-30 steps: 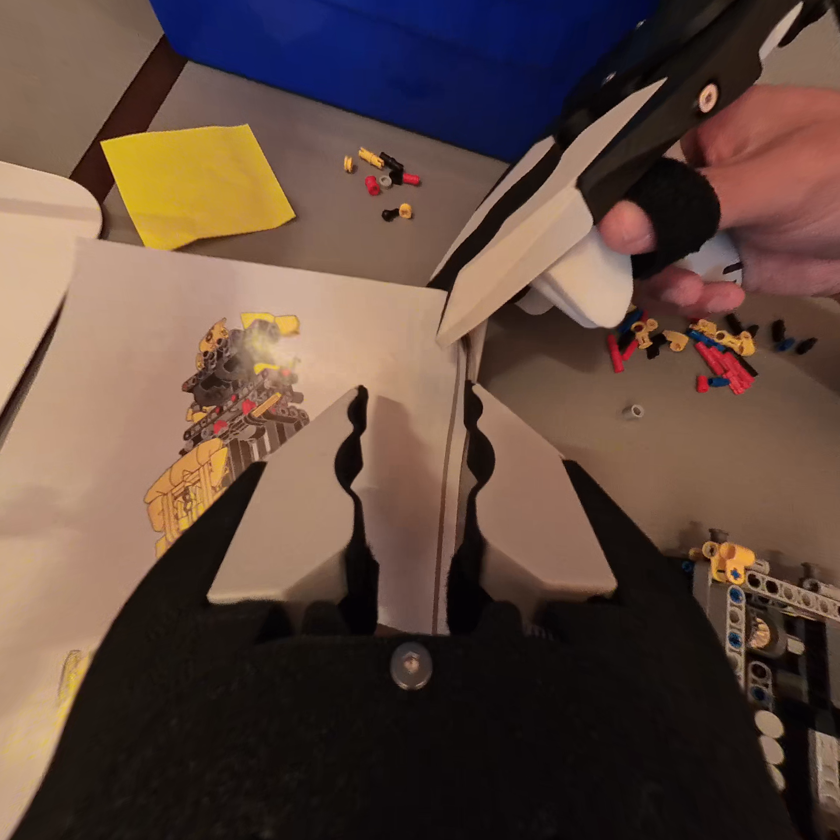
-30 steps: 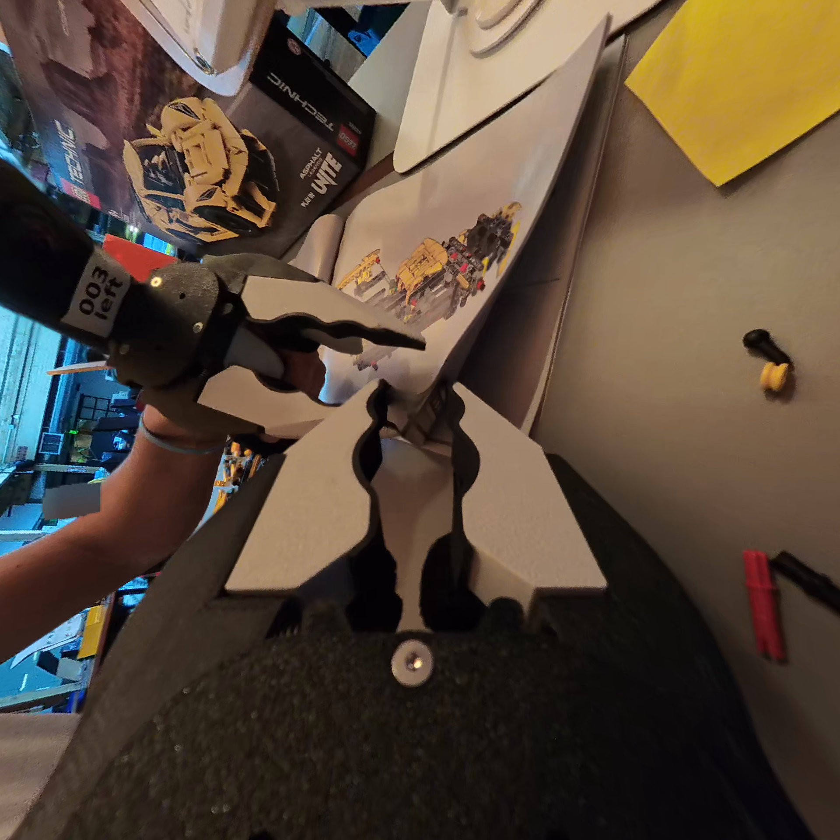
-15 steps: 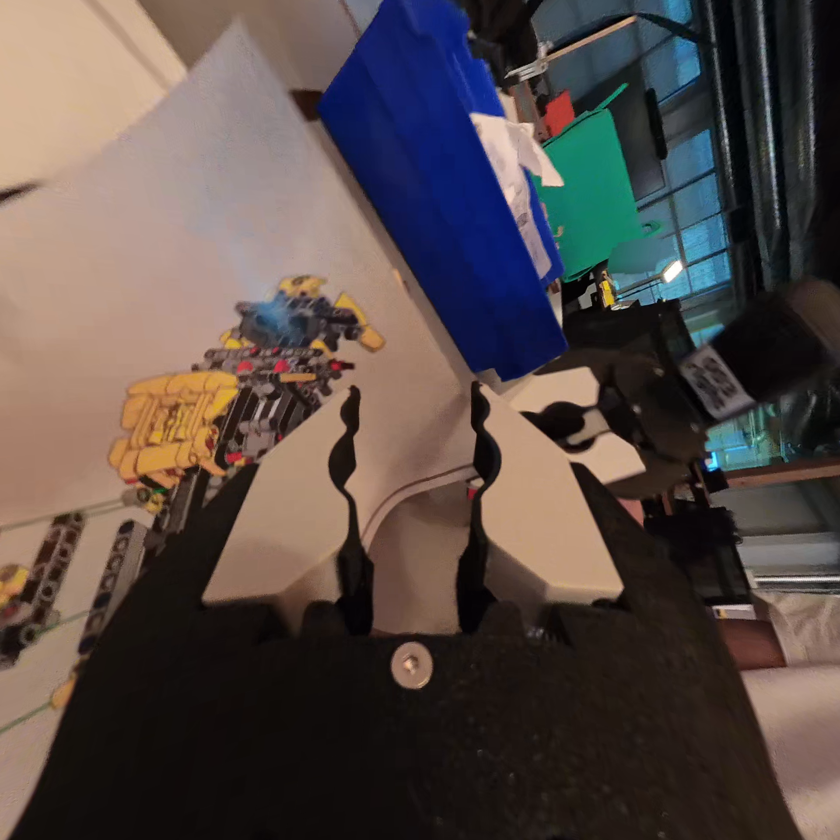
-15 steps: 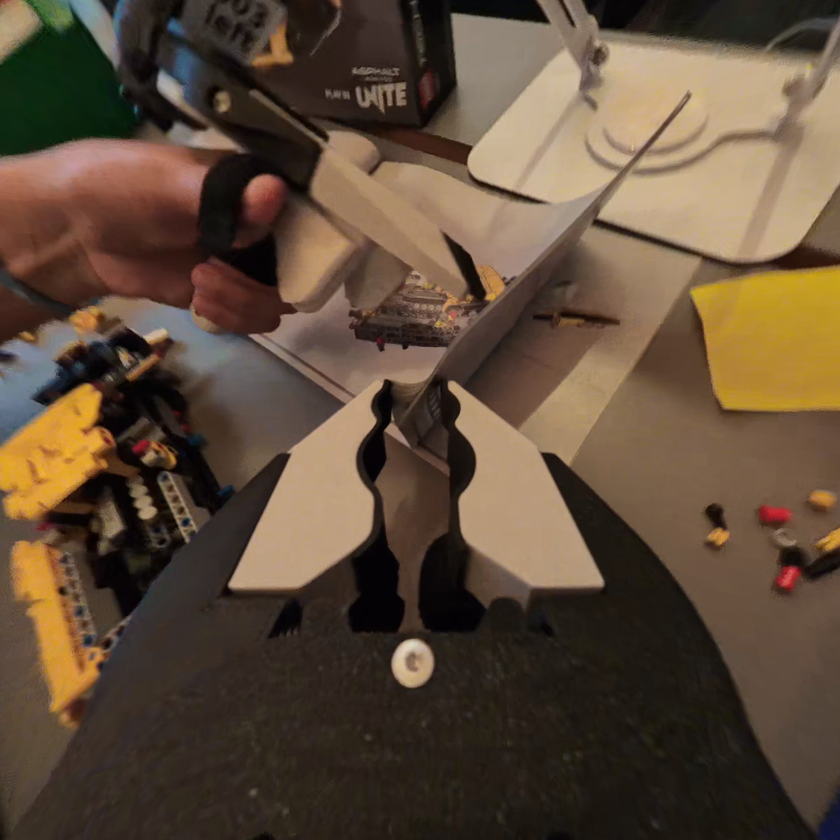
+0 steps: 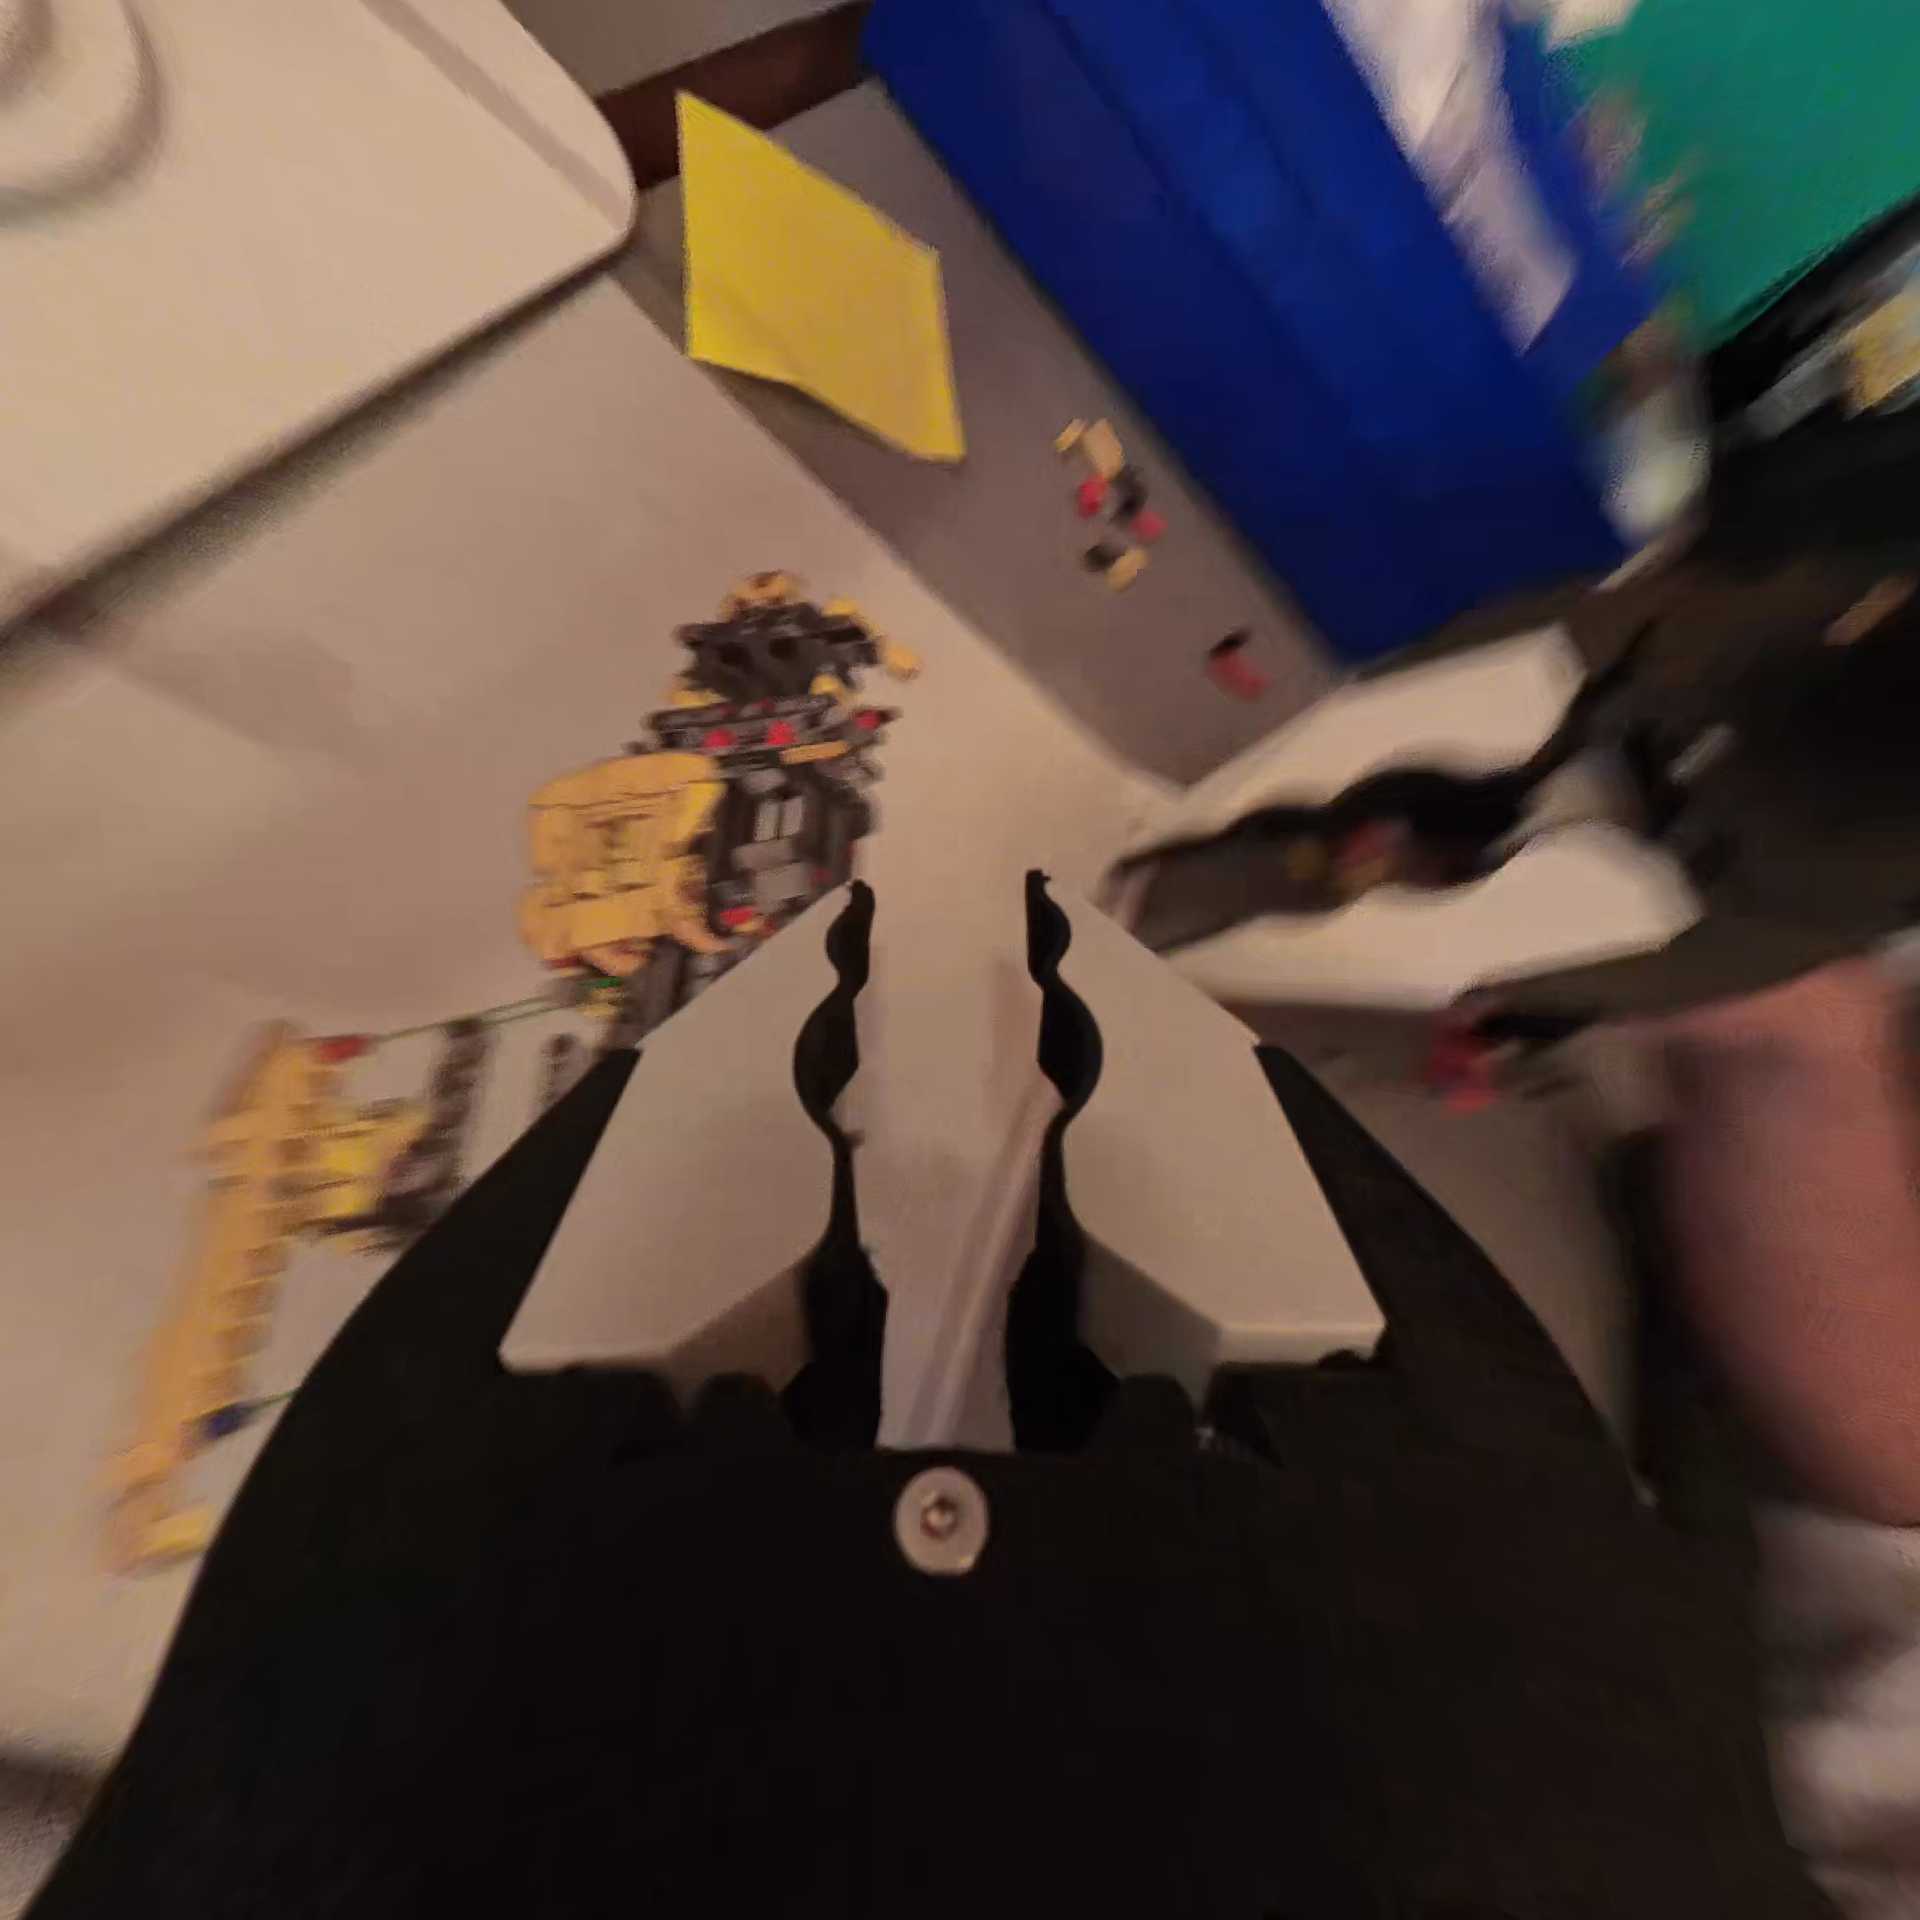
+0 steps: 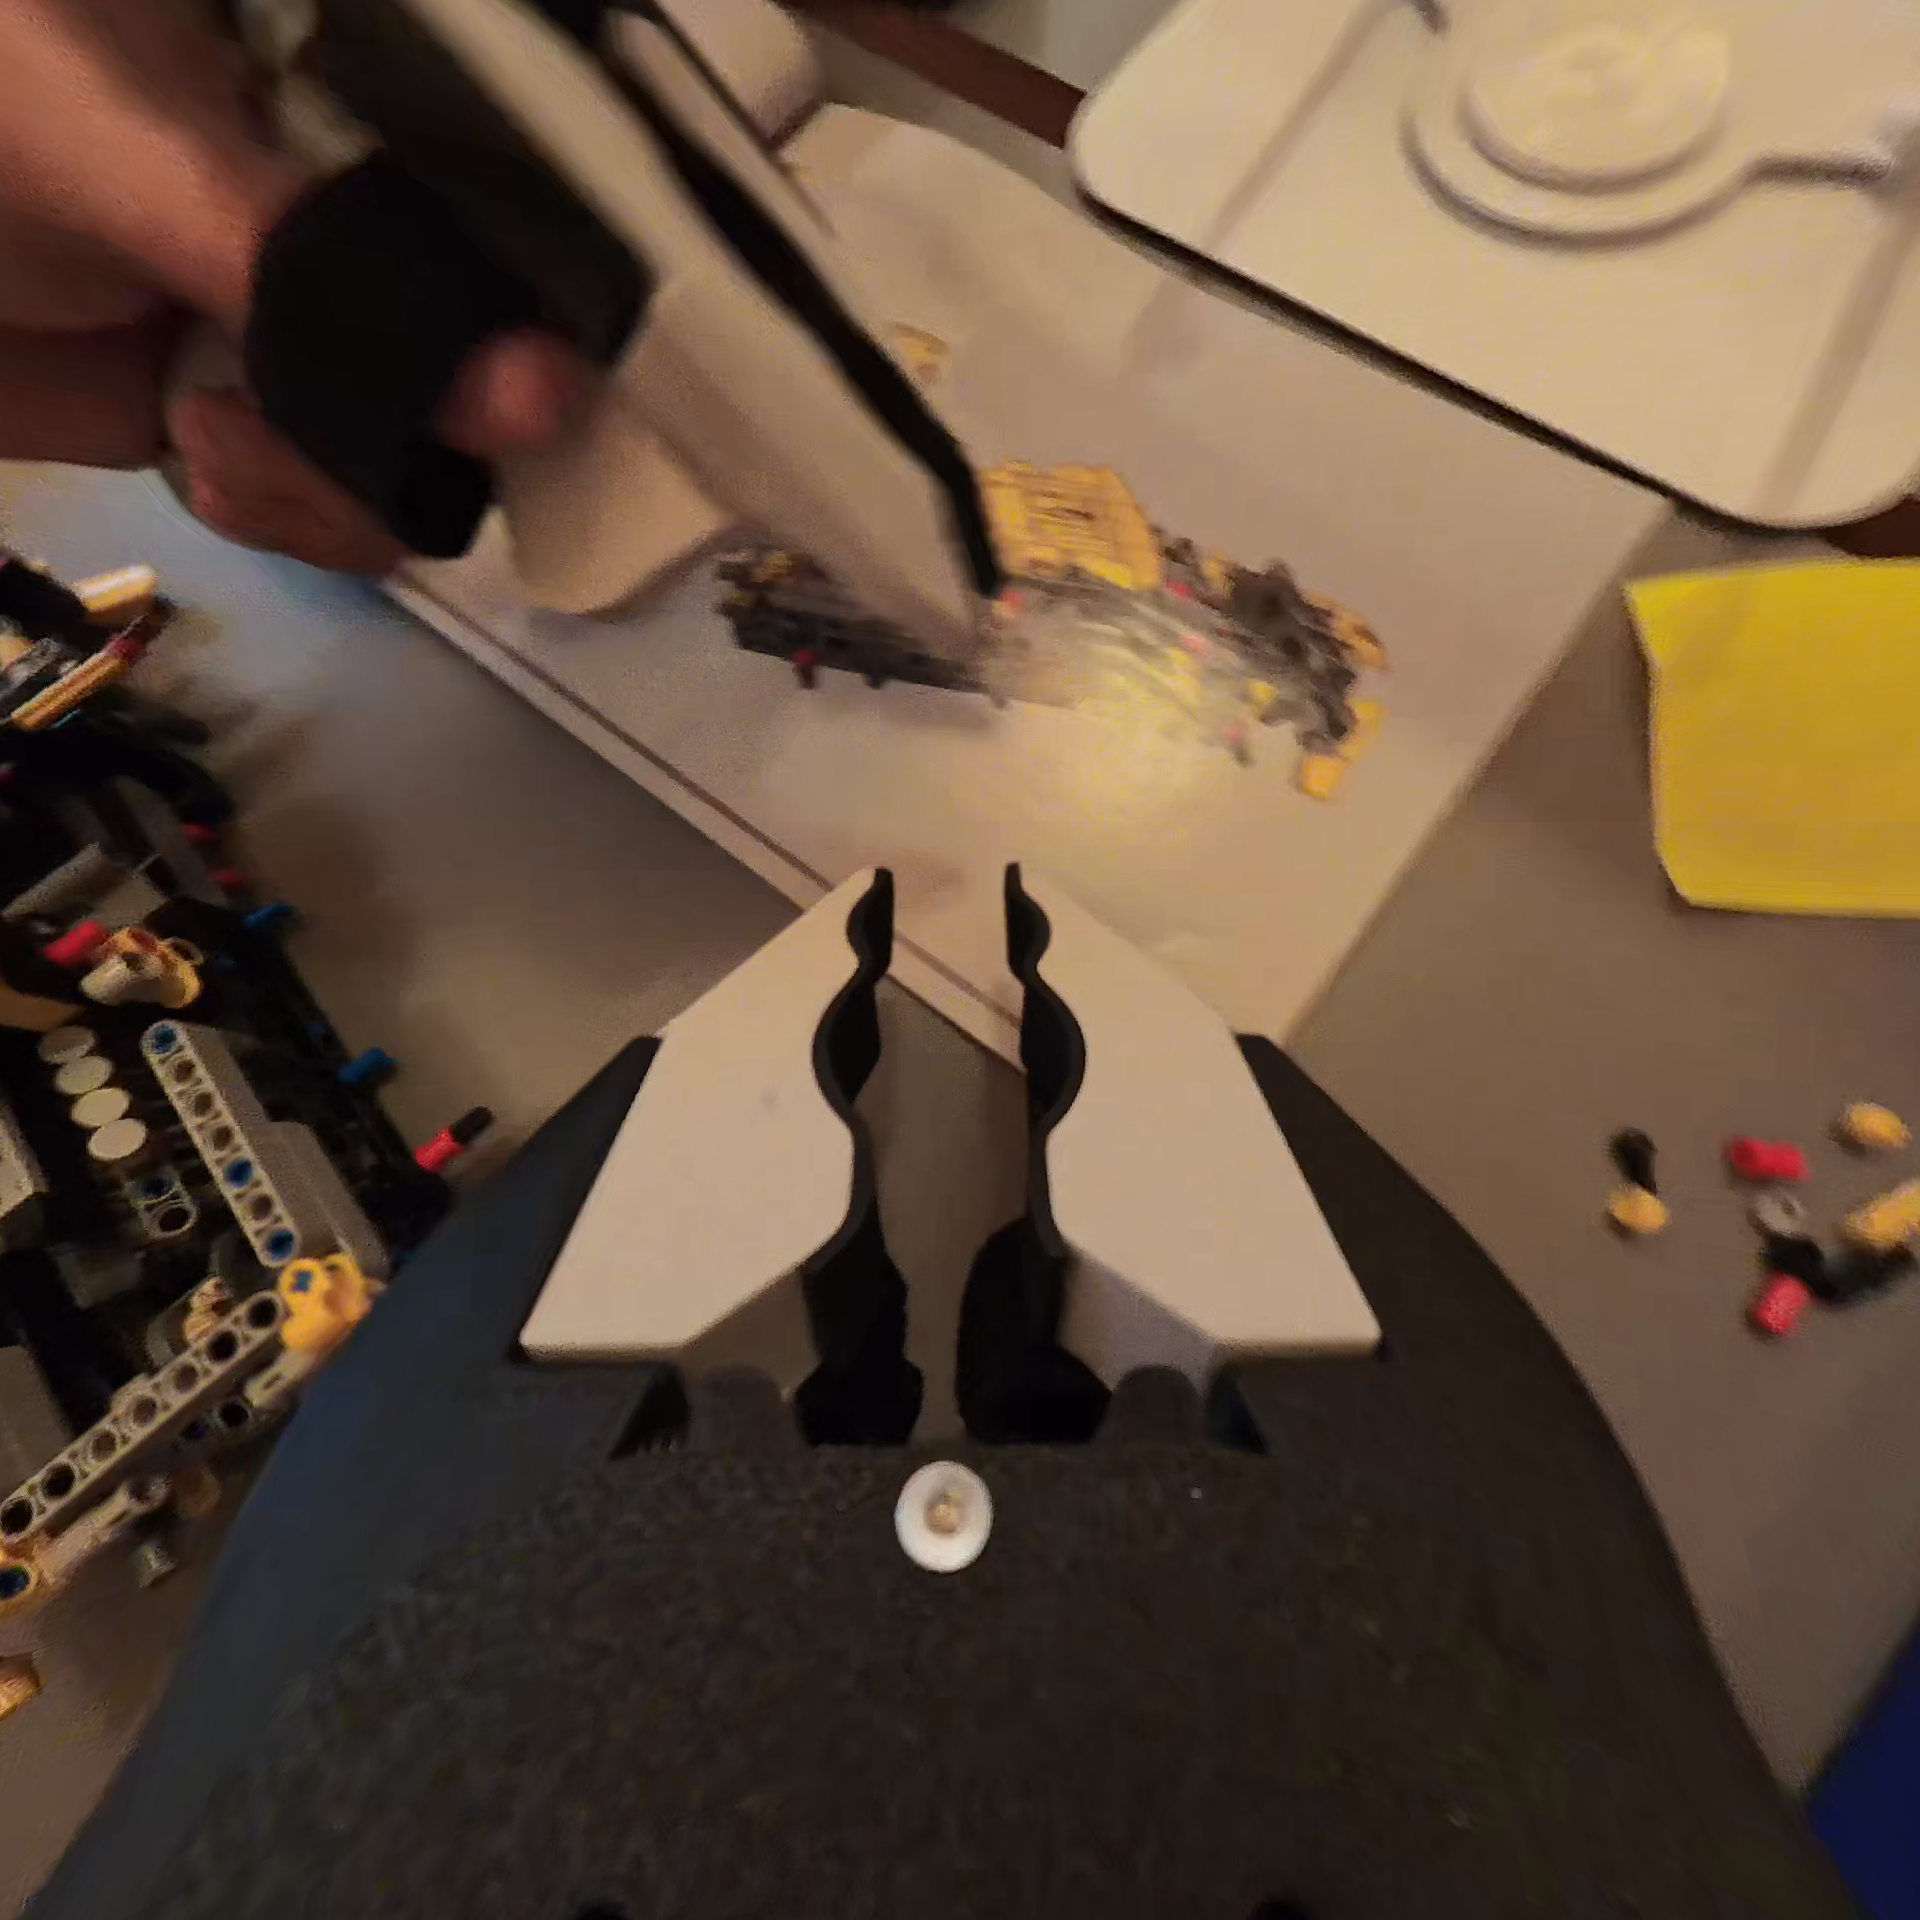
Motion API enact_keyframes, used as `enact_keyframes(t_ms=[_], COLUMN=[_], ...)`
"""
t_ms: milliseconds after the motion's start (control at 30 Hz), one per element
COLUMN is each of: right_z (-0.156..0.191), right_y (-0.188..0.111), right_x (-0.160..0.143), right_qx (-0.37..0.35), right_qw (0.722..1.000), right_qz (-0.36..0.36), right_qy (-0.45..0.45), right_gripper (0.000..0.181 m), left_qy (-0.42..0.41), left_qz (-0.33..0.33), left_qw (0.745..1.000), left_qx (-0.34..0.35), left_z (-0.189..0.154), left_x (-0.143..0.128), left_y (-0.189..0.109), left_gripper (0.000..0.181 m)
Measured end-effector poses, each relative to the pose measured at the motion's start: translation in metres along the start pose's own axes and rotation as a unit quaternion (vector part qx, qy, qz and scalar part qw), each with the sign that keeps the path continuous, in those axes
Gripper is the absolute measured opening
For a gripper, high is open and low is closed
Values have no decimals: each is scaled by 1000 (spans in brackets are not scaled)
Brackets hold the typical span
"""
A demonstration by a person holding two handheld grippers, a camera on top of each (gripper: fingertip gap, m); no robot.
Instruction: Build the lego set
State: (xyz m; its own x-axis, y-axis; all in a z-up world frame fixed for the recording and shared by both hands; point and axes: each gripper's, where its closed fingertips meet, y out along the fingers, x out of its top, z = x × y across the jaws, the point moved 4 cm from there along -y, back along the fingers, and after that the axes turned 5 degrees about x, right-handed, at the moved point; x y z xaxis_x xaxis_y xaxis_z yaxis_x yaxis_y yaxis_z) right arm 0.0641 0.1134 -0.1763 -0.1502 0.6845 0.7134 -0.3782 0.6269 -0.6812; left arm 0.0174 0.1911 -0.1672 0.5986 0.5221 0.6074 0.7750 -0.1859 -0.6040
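Lies flat now on the tabletop: the instruction page, no longer pinched and lifted by the right tool. Both spread and empty, left tool too. Half-built lego model waits near the left edge. Next, probably picking parts.

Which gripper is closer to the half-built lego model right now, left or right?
Right. The right gripper hangs open beside the half-built lego model, at the booklet's near edge. The left gripper points down over the open instruction booklet, farther off.
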Motion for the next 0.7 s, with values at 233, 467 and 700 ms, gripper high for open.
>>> enact_keyframes(t_ms=[233,467,700], right_z=[-21,-15,-14], right_y=[-25,-35,-28], right_x=[-28,-39,-40], right_qx=[2,9,25], right_qw=[993,993,992], right_qz=[57,92,90], right_qy=[99,73,83], right_gripper=[60,61,56], left_qy=[297,362,354], left_qz=[53,59,58], left_qw=[942,923,928], left_qx=[143,112,105], left_z=[6,-15,-19], left_x=[-40,-51,-43], left_y=[-11,2,10], left_gripper=[36,48,48])
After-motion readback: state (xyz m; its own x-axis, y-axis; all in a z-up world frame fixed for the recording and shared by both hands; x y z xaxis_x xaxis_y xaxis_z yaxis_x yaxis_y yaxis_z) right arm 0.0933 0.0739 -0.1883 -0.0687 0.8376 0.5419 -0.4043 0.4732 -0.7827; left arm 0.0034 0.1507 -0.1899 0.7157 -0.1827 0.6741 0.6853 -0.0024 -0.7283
